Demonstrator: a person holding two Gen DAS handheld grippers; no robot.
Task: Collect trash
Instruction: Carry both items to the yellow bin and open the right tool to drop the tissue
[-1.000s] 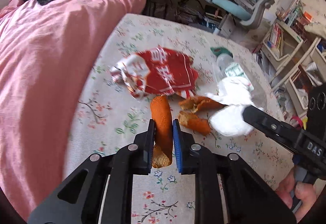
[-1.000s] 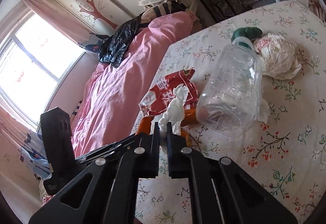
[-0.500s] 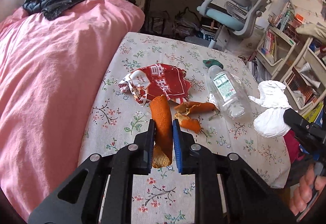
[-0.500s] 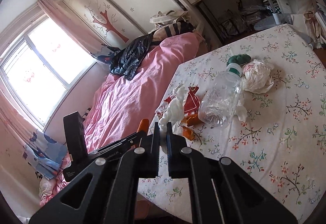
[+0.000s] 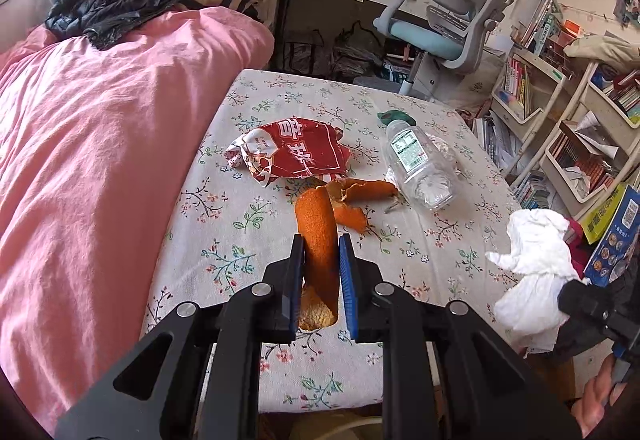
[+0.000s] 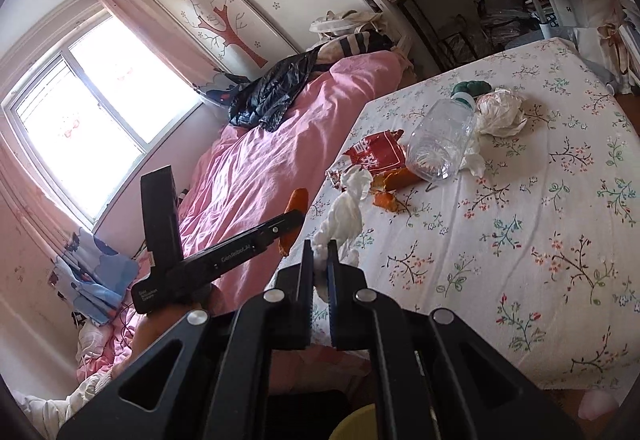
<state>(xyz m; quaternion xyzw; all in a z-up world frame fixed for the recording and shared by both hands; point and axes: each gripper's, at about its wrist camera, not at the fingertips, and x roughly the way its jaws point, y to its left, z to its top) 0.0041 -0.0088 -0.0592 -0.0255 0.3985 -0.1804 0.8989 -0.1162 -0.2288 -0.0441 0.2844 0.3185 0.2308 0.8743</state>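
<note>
Clamping a strip of orange peel (image 5: 318, 240), the left gripper (image 5: 320, 272) hangs above the near counter (image 5: 248, 240) edge. The right gripper (image 6: 319, 272) fingers are pinched on a white tissue (image 6: 344, 211). A wrapper (image 5: 296, 153) and bottle (image 5: 420, 167) lie farther off.

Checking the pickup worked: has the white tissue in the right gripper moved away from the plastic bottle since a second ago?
Yes. The white tissue sat against the plastic bottle; now it hangs off the table's near right edge.

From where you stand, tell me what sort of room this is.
Most likely a child's or student's bedroom. A bed with a pink duvet runs beside the floral-clothed table, a desk with a grey and blue study chair stands behind it, and bookshelves packed with books line the side.
</note>
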